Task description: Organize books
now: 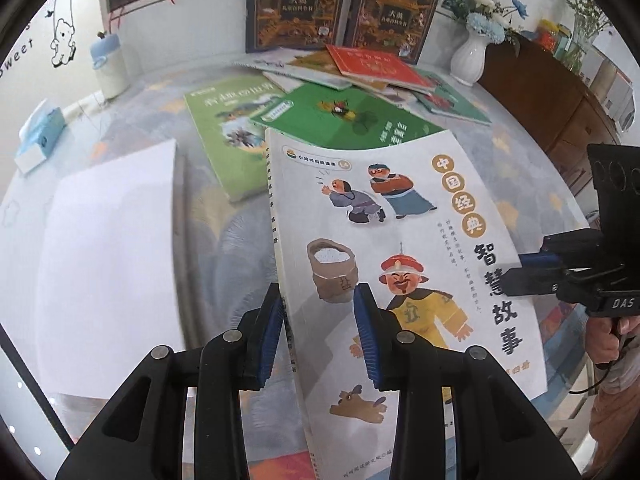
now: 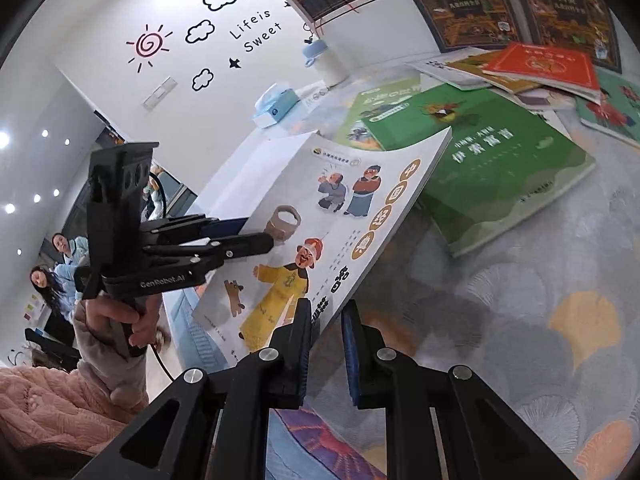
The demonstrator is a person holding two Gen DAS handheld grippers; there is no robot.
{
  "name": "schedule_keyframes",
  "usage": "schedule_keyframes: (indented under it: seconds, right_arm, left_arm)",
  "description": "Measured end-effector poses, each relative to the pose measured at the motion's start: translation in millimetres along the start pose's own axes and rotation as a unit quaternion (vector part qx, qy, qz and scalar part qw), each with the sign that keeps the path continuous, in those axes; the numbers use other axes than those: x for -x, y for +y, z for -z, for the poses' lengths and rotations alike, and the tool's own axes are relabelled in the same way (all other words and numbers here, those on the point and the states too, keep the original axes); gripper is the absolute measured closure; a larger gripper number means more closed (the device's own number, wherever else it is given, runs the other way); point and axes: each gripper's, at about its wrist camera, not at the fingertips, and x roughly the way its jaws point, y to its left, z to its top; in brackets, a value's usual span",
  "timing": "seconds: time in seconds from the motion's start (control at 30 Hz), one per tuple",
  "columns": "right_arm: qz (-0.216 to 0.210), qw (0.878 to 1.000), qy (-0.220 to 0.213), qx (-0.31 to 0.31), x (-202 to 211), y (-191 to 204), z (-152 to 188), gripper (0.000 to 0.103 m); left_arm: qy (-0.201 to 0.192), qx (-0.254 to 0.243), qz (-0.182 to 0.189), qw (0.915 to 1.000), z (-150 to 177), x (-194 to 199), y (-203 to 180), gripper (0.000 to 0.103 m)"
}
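A white picture book (image 1: 384, 248) with cartoon figures is held tilted above the table; it also shows in the right wrist view (image 2: 320, 236). My left gripper (image 1: 318, 328) is shut on its spine edge. My right gripper (image 2: 326, 344) is shut on its opposite long edge, and it shows at the book's right side in the left wrist view (image 1: 516, 272). The left gripper shows in the right wrist view (image 2: 256, 236) at the book's left side. Two green books (image 1: 344, 120) lie flat behind it. A loose pile of books (image 1: 360, 68) lies farther back.
Two dark ornate books (image 1: 296, 4) lean against the shelf at the back. A white sheet (image 1: 108, 264) lies at the left. A tissue box (image 1: 40, 136), a white and blue canister (image 1: 106, 64) and a white vase with flowers (image 1: 470, 56) stand around the table.
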Motion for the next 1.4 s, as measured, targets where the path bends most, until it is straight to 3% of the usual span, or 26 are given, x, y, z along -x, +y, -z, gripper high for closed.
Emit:
schedule_keyframes:
  seconds: [0.63, 1.2, 1.4]
  right_arm:
    - [-0.002, 0.999, -0.002, 0.054, -22.1, 68.9, -61.0, 0.088]
    - [-0.008, 0.997, 0.042, 0.071, -118.5, 110.8, -130.9, 0.088]
    - [-0.009, 0.995, 0.067, 0.068, -157.2, 116.5, -140.8, 0.088]
  left_arm:
    - [-0.055, 0.020, -0.025, 0.9979, -24.9, 50.3, 62.0, 0.070]
    - [-0.077, 0.087, -0.029, 0.9929, -23.8, 57.6, 184.7, 0.070]
    - [-0.059, 0.097, -0.042, 0.9926, -15.8, 45.0, 211.6, 0.069]
